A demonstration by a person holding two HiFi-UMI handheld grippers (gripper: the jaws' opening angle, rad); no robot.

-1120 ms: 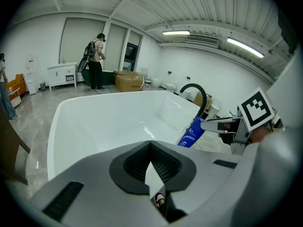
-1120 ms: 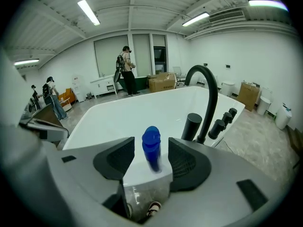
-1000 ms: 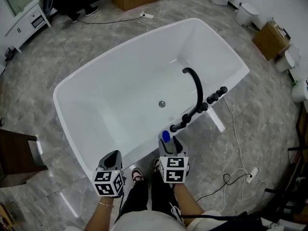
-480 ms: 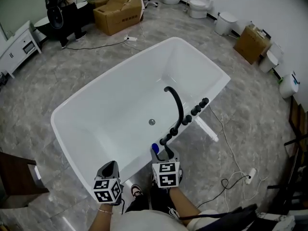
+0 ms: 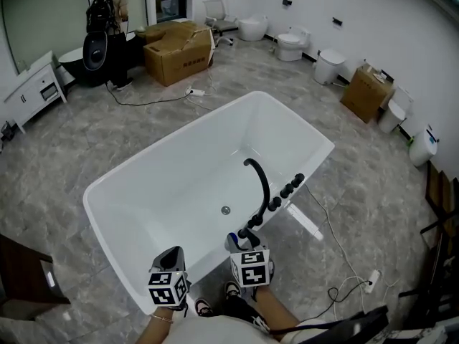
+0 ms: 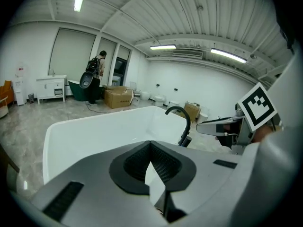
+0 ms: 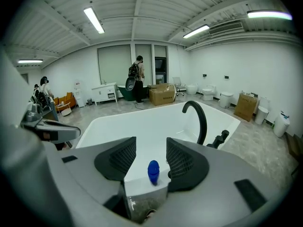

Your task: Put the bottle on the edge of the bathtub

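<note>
Bottle (image 7: pixel 153 172): blue, upright on the bathtub (image 5: pixel 165 185) rim, lower centre.
Right gripper (image 7: pixel 150 156): jaws wide, just narrowed slightly; bottle shows between them, untouched.
Left gripper (image 6: pixel 150 148): closed, empty.

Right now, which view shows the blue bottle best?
Right gripper view: the bottle is close, centred and unobstructed, standing on the edge of the bathtub. The head view shows only a small blue bit of it at the near rim. The left gripper view doesn't show it at all.
</note>
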